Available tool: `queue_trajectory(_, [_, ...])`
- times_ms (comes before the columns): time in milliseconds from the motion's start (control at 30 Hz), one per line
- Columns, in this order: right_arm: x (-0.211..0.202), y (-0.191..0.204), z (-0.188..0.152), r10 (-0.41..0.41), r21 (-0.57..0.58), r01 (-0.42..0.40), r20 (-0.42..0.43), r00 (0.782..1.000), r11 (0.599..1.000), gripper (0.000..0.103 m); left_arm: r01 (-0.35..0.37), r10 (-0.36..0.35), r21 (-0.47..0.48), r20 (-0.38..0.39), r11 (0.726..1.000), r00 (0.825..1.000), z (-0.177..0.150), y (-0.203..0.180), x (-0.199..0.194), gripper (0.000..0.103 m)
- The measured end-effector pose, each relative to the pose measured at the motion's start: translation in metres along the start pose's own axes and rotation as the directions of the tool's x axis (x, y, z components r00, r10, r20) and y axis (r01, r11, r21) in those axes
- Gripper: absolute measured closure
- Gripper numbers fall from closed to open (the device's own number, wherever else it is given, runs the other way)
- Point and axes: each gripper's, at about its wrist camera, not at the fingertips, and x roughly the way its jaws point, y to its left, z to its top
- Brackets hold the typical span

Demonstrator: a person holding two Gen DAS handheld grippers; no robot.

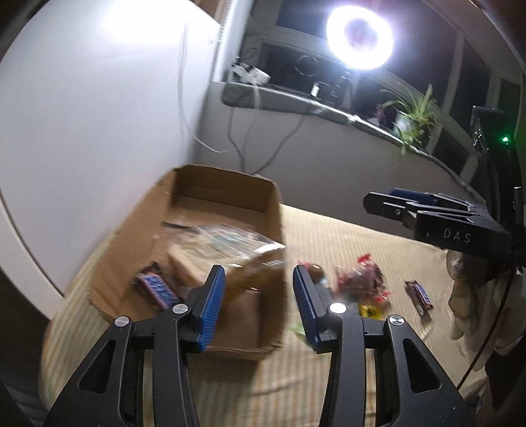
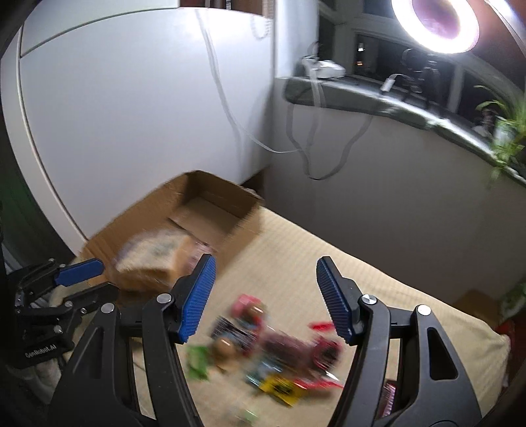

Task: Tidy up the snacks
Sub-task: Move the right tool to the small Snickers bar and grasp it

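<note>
An open cardboard box [image 1: 227, 193] stands on a beige striped cover, holding a big clear snack bag [image 1: 223, 243] and a blue-wrapped bar [image 1: 154, 289]. My left gripper [image 1: 259, 305] hangs open over the box's near right wall, with nothing between its pads. To the right of the box lies a loose pile of snacks [image 1: 358, 285], with a dark bar [image 1: 419, 295] apart from it. My right gripper [image 2: 266, 295] is open above that snack pile [image 2: 273, 345], which includes a yellow packet [image 2: 279, 389] and a green one [image 2: 197, 361]. The picture is blurred.
A white cupboard front [image 1: 98, 115] rises right behind the box. A dark windowsill [image 2: 361, 98] carries a ring light [image 2: 434, 23], cables and a potted plant [image 1: 414, 118]. A gloved hand [image 1: 463, 295] holds the right gripper [image 1: 427, 210]. The beige cover [image 2: 378, 262] stretches to the right.
</note>
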Motion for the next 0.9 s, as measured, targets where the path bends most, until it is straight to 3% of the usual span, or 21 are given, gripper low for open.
queue_trajectory(200, [-0.023, -0.037, -0.033, -0.083, 0.033, 0.084, -0.030, 0.996, 0.996, 0.037, 0.070, -0.068, 0.038, -0.058, 0.997, 0.996, -0.016, -0.033, 0.012, 0.066])
queue_trajectory(500, [-0.038, -0.086, -0.093, -0.176, 0.086, 0.187, -0.122, 0.977, 0.979, 0.036, 0.157, -0.143, 0.066, -0.182, 0.985, 0.973, -0.047, -0.075, 0.036, 0.066])
queue_trajectory(567, [-0.038, -0.094, -0.102, -0.186, 0.090, 0.199, -0.138, 0.973, 0.976, 0.023, 0.173, -0.154, 0.079, -0.206, 0.982, 0.966, -0.053, -0.085, 0.040, 0.064])
queue_trajectory(667, [-0.037, -0.102, -0.118, -0.201, 0.096, 0.218, -0.159, 0.967, 0.971, 0.022, 0.181, -0.154, 0.099, -0.234, 0.978, 0.960, -0.063, -0.098, 0.048, 0.057])
queue_trajectory(900, [-0.024, -0.118, -0.138, -0.206, 0.123, 0.235, -0.211, 0.956, 0.964, 0.022, 0.166, -0.125, 0.130, -0.273, 0.977, 0.954, -0.077, -0.117, 0.065, 0.057])
